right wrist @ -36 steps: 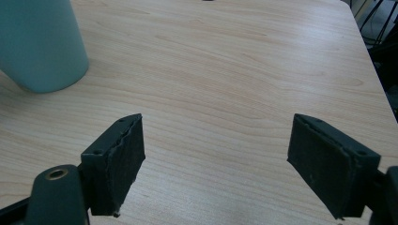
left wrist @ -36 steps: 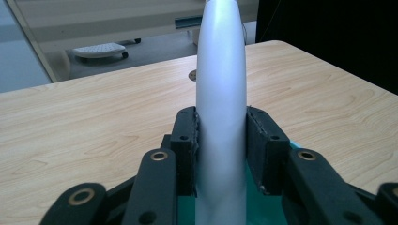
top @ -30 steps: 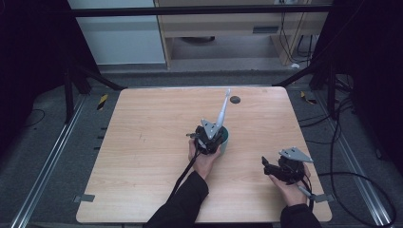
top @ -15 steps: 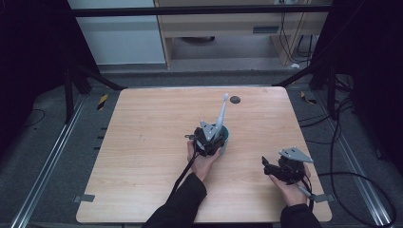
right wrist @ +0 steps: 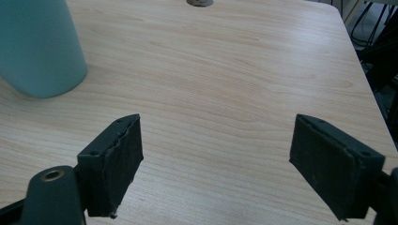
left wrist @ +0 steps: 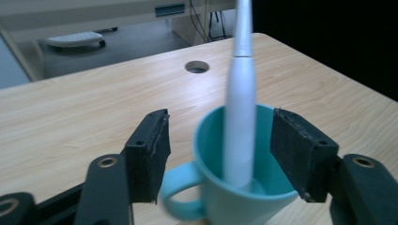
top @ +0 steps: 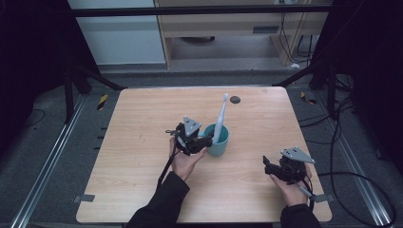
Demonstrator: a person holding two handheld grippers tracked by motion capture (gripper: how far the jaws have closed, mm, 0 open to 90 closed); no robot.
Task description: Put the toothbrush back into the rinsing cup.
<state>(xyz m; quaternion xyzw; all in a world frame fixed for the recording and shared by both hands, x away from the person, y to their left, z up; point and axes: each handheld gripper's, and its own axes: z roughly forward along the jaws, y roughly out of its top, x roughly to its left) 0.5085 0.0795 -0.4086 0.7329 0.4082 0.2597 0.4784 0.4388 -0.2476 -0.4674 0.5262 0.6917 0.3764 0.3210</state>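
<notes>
Left gripper view: left tool (left wrist: 220,157) open, jaws flanking teal mug (left wrist: 234,187), toothbrush (left wrist: 240,108) upright inside.

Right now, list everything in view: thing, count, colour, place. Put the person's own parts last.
Table: one, light wood, centre of the high view.
Cable hole: one, dark, far edge of the table.
Mug: one, teal, mid-table, handle toward the left gripper.
Toothbrush: one, white, standing tilted in the mug.
Cabinet: one, beige, beyond the table.
Floor cables: several, black, right of the table.
Left gripper: one, black, jaws open either side of the mug.
Right gripper: one, black, jaws open over bare table near the right edge.
Hands: two, each holding a gripper.
</notes>
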